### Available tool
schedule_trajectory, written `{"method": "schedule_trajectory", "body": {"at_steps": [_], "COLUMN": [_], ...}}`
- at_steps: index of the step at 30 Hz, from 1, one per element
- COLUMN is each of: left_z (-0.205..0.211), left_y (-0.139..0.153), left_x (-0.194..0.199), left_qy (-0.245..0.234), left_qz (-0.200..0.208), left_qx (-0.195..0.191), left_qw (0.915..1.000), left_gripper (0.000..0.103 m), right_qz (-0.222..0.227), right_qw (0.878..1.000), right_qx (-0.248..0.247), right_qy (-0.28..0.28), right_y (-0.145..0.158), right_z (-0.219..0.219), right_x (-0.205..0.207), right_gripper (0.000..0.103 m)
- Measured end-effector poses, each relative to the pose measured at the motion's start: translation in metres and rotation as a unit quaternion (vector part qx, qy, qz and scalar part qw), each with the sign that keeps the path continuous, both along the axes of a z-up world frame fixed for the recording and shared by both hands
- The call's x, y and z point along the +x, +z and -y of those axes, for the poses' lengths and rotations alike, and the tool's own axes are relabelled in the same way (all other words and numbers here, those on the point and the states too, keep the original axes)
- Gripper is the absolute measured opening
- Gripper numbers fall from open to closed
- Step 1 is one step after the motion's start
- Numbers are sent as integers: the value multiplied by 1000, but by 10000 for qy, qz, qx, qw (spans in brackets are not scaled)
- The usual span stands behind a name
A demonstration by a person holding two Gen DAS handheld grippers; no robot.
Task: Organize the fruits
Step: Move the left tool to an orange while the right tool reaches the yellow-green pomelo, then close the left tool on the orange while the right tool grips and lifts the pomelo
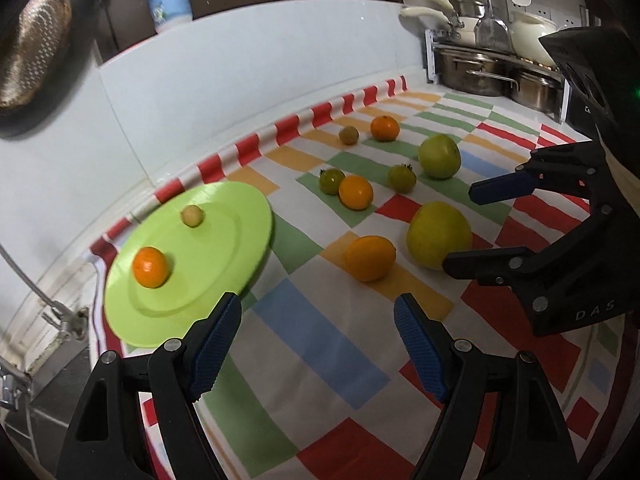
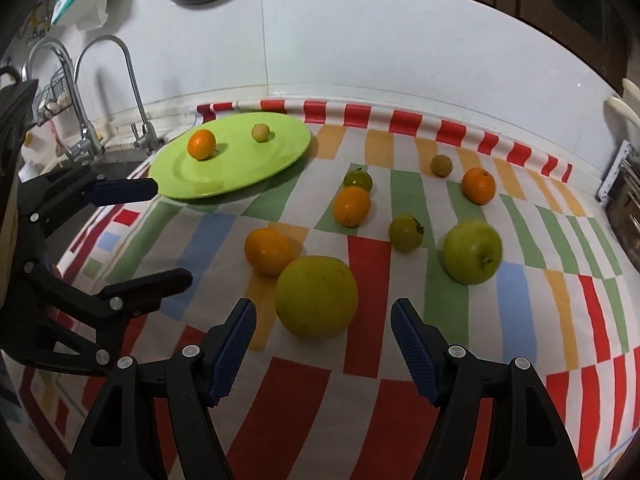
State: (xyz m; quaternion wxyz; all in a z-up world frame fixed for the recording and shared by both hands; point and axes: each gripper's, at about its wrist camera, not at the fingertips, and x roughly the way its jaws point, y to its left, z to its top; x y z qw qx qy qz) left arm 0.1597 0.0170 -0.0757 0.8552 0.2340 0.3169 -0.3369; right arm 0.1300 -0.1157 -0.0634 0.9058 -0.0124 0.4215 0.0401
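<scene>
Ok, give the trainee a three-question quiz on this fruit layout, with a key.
1. How many fruits lie on the green plate?
2. True or false: the right tongs are clamped on the green apple.
3. Which fruit sits nearest in front of the right tongs? A) the small orange on the plate B) the large yellow-green fruit C) the green tomato

Key: 1. Two, the small orange and a small pale fruit. 2. False, the tongs are open and empty. 3. B.

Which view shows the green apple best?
The right wrist view: the green apple sits close and sharp on the cloth, its stem dimple facing the camera. The left wrist view shows the same apple farther off and smaller, with no dimple visible.
</scene>
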Motion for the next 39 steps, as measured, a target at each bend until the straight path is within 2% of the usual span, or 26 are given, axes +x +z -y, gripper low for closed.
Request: {"method": "schedule_trajectory", "body": {"at_steps": [12, 17, 26, 28, 33, 39], "left_z": [20, 27, 44, 47, 50, 46], "left_y": [-10, -10, -12, -15, -20, -15], "left_x": [21, 25, 35, 38, 41, 40], "left_qy": [-329, -331, -49, 66, 163, 427], "left_qz": [-472, -603, -921, -999, -1247, -1269], "left_qx": [-143, -212, -372, -382, -470, -565], "left_qw": [9982, 9974, 9950, 9942, 9910, 9894], "left_gripper": [71, 69, 56, 49, 38, 38], "right_qz": [-267, -288, -156, -162, -183, -166], "right_qw": [9988, 9981, 9985, 9982, 9977, 9975], "right_qx": [399, 537, 383, 392, 417, 455], "right_qy": [83, 20, -360, -428, -509, -510], "right_y": [-16, -15, -6, -6, -7, -6], "right_z": [5, 11, 29, 35, 39, 40], "right_x": [17, 18, 12, 13, 13, 10], "right_gripper": [51, 50, 50, 50, 50, 50]}}
